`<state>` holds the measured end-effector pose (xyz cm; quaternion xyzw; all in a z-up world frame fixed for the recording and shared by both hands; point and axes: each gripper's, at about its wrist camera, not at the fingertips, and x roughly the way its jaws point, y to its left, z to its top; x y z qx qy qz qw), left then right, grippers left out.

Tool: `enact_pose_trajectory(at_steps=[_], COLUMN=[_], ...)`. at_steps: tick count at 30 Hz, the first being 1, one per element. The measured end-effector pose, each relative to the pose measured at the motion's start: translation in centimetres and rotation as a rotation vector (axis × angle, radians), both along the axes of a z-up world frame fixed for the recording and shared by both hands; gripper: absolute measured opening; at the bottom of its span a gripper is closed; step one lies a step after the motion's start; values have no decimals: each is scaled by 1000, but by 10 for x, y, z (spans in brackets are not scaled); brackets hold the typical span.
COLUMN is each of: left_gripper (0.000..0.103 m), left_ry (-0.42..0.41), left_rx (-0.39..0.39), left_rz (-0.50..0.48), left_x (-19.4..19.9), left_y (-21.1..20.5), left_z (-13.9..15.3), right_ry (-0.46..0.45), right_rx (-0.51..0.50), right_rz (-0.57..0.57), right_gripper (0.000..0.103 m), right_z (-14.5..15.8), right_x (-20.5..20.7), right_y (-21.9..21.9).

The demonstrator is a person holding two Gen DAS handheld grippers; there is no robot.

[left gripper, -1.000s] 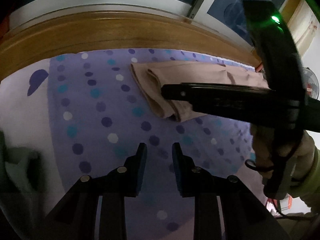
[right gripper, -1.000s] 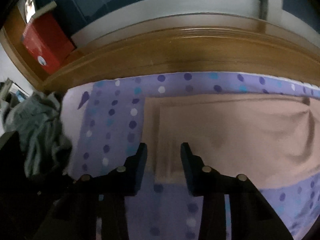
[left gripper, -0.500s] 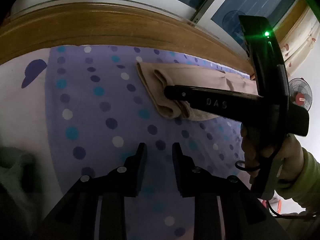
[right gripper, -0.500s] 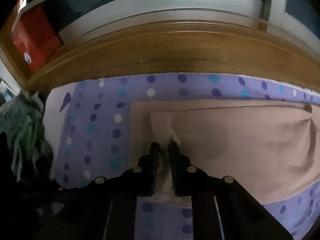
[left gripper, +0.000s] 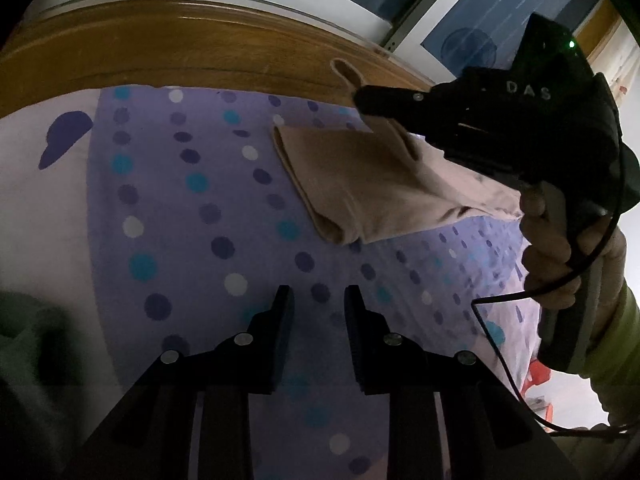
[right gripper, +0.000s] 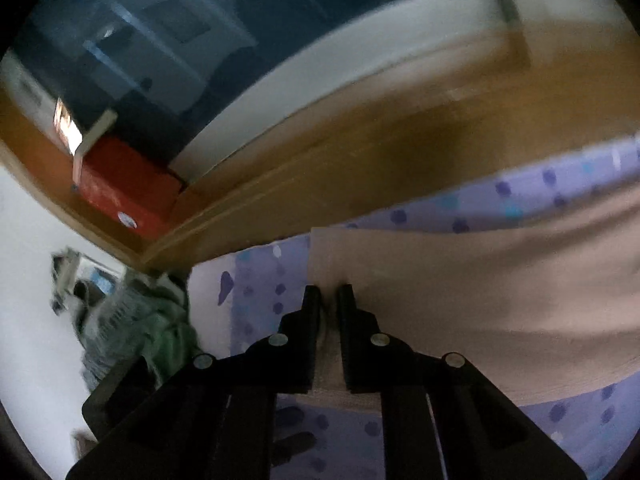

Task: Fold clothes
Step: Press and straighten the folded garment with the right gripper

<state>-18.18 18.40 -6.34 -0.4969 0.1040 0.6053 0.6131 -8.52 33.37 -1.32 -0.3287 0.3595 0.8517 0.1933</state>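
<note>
- Change since the earlier frame: the right claw (right gripper: pixel 329 294) has just closed its jaws on a fold of the beige garment (left gripper: pixel 360 184), which a second ago lay flat between open jaws; the pinched corner is now raised off the bed, seen in the left wrist view lifted in front of the wooden headboard (left gripper: pixel 168 48). The left claw (left gripper: pixel 318 300) keeps its earlier gap and place.
- Right claw: jaws pressed together on the beige garment, cloth bunched between the pads; held by a hand (left gripper: pixel 548 240) in a pale sleeve, with a black cable looping below it.
- Left claw: jaws partly spread, nothing between them; it hovers over the bare sheet near the bed's near edge, apart from the garment.
- Beige garment: partly folded, lying on the bed toward the headboard edge and running off toward the right side; its left folded end rests on the sheet, its far corner is drawn up by the right claw.
- Bed sheet (left gripper: pixel 180 220): purple with dark, teal and white dots, a white border along the left side.
- Green clothing heap (right gripper: pixel 152 332): at the bed's left edge, blurred.
- Red box (right gripper: pixel 128 192): on the wooden ledge beyond the headboard's left corner.
- Window (left gripper: pixel 500 20): dark panes behind the headboard.
</note>
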Motion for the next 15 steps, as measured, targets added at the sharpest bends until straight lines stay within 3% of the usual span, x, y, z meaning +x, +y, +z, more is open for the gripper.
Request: enact_pose_trajectory(at_steps=[5, 9, 12, 15], left_gripper=[26, 26, 26, 26], left_ry=[-13, -11, -2, 23], left_rx=[6, 3, -4, -21], left_rz=[4, 6, 5, 2], left_x=[-2, -2, -2, 1], left_y=[-1, -1, 1, 3], left_z=[-1, 0, 1, 6], right_ry=[-91, -104, -105, -102], right_rx=[-48, -68, -51, -39], right_rz=[21, 2, 4, 38], right_gripper=[9, 10, 21, 25], right_z=[-35, -52, -47, -38], right_x=[-20, -16, -14, -19], right_y=[-1, -3, -7, -15])
